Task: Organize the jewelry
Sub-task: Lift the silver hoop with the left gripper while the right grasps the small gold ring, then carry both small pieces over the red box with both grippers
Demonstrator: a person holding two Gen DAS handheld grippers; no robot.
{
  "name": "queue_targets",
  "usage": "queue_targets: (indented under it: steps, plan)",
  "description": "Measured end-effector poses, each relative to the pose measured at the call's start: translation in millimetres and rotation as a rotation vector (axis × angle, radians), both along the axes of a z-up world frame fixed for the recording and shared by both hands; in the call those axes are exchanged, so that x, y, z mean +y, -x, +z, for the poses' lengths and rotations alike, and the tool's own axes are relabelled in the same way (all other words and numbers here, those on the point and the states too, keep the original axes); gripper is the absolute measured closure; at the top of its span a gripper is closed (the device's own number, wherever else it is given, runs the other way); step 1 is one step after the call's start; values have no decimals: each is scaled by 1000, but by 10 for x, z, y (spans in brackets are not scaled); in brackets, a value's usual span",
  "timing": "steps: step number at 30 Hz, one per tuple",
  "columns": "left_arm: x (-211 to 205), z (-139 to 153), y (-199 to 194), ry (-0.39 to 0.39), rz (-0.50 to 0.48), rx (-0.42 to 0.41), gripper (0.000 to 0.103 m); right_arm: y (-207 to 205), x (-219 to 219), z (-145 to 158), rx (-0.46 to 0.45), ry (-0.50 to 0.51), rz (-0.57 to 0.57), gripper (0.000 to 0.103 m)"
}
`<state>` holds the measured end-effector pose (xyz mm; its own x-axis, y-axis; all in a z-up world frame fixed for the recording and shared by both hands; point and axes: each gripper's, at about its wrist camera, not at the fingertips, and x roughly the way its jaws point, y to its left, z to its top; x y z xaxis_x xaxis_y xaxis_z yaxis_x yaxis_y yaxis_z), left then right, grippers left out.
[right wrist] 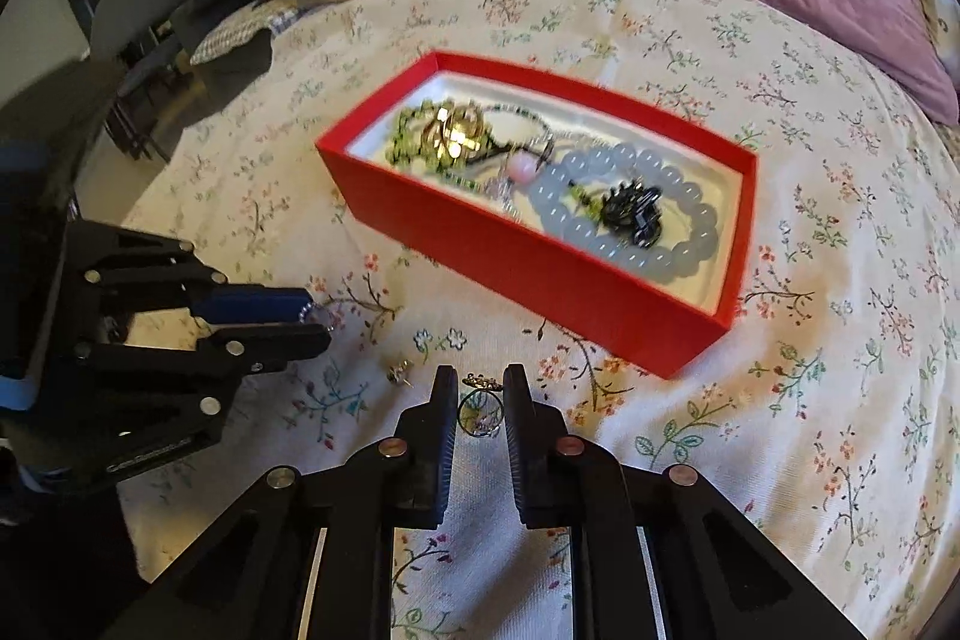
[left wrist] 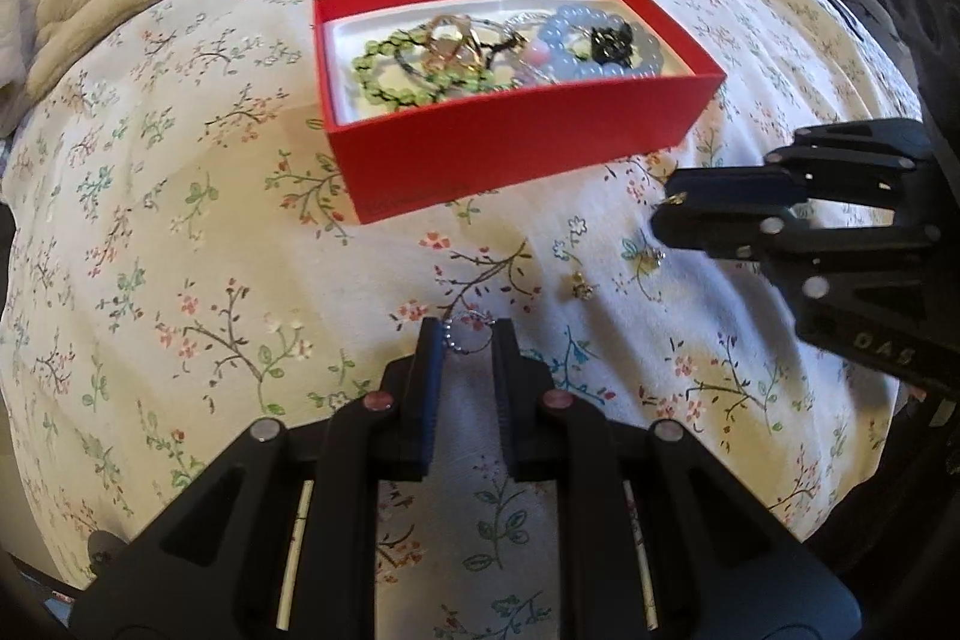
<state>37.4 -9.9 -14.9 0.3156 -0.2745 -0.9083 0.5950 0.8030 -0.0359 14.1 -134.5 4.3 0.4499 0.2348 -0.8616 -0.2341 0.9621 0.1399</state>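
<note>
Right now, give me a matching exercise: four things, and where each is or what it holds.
Things:
1. left hand-held gripper
2. right hand-held gripper
3. pale blue bead bracelet
4. stud earring

States:
a. inside the red box
b. loose on the floral bedspread
c. closed on a silver beaded ring
d. closed on a gold-topped ring

Pairs: 1-c, 2-d, 3-a, 4-b

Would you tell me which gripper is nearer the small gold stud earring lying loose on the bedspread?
Left. The left gripper sits just beside the stud earring; the right gripper is slightly farther off.
</note>
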Motion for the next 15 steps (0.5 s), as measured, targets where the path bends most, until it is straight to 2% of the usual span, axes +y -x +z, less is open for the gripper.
queue_targets:
  steps: [5, 15]
  plan:
    - [47, 100, -34, 35, 33, 9, 85, 16, -116, 164, -28, -46, -33, 87]
    - [39, 311, -92, 83, 59, -31, 85, 40, -246, 402, -86, -67, -88, 87]
